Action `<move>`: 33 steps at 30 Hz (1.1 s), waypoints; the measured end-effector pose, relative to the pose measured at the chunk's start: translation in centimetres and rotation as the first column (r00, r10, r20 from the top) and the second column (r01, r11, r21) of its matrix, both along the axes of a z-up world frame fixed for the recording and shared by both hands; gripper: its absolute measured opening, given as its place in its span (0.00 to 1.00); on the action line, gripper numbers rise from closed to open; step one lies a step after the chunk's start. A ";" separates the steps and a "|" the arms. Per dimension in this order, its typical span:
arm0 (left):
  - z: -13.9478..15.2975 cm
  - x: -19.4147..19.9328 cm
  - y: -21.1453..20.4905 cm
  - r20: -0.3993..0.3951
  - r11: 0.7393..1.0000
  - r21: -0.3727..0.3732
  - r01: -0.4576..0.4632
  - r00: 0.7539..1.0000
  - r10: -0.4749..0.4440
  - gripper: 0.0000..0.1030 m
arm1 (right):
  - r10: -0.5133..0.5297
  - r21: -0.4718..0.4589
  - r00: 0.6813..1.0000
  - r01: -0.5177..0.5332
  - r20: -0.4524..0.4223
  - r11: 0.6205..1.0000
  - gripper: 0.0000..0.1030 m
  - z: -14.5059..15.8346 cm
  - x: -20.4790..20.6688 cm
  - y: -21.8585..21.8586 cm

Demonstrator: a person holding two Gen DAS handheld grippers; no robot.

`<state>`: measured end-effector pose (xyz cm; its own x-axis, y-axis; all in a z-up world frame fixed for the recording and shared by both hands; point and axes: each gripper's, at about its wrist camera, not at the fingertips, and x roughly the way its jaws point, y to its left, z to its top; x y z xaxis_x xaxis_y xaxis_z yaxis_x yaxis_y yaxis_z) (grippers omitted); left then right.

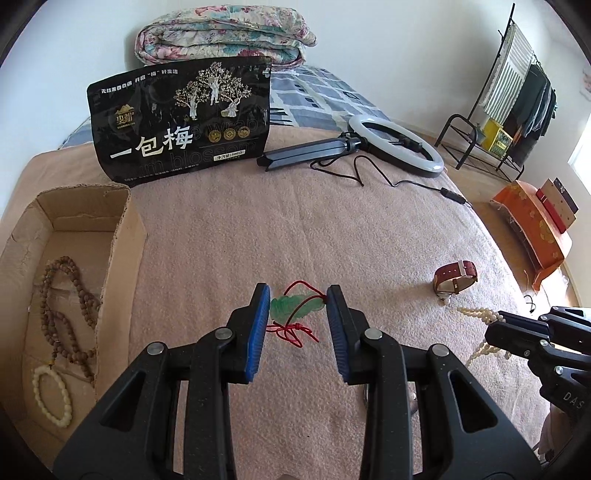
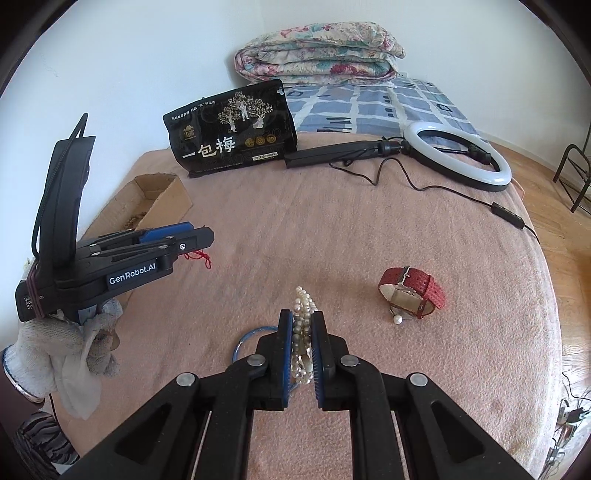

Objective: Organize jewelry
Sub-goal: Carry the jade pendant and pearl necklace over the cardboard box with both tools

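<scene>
My left gripper (image 1: pixel 297 300) is open, its blue pads on either side of a green jade pendant (image 1: pixel 291 307) on a red cord that lies on the pink blanket. My right gripper (image 2: pixel 302 320) is shut on a white pearl necklace (image 2: pixel 303 306), low on the blanket; it also shows in the left wrist view (image 1: pixel 476 314). A red-strapped watch (image 2: pixel 412 291) lies to the right of it. A cardboard box (image 1: pixel 118 236) at the left holds a brown bead string (image 1: pixel 70 295) and a cream bead bracelet (image 1: pixel 51 395). A blue ring (image 2: pixel 247 339) lies under my right gripper's left finger.
A black snack bag (image 1: pixel 181 118) stands at the back. A ring light (image 1: pixel 402 146) with its stand and cable lies at the back right. A folded floral quilt (image 1: pixel 225 33) lies behind. The bed edge drops off at the right toward an orange box (image 1: pixel 535 229).
</scene>
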<state>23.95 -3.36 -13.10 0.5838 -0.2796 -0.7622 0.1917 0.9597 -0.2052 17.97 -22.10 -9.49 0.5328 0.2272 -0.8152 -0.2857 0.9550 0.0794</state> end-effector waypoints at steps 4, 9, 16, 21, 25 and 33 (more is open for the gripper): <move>1.9 -1.4 0.9 0.026 1.000 0.001 -0.004 1.000 0.004 0.30 | 0.000 0.007 1.000 0.000 0.026 1.000 0.07 1.4 -0.9 0.5; 4.1 -3.2 2.2 0.063 1.000 0.012 -0.013 0.998 0.012 0.30 | 0.012 0.004 0.998 -0.012 0.058 1.000 0.07 3.0 -2.2 1.6; 6.8 -6.1 4.4 0.108 0.999 0.025 -0.028 0.994 0.025 0.30 | 0.039 -0.008 0.994 -0.038 0.099 0.999 0.07 4.7 -3.6 4.0; 8.4 -8.0 5.9 0.145 0.998 0.042 -0.049 0.988 0.042 0.30 | 0.067 -0.008 0.989 -0.066 0.130 0.998 0.07 6.1 -4.6 6.0; 9.4 -9.5 7.4 0.163 0.997 0.048 -0.062 0.985 0.053 0.30 | 0.095 -0.009 0.984 -0.094 0.148 0.995 0.07 6.9 -5.3 7.7; 9.9 -11.3 11.3 0.180 0.993 0.053 -0.106 0.979 0.095 0.30 | 0.151 -0.022 0.974 -0.150 0.168 0.988 0.07 7.8 -5.4 11.9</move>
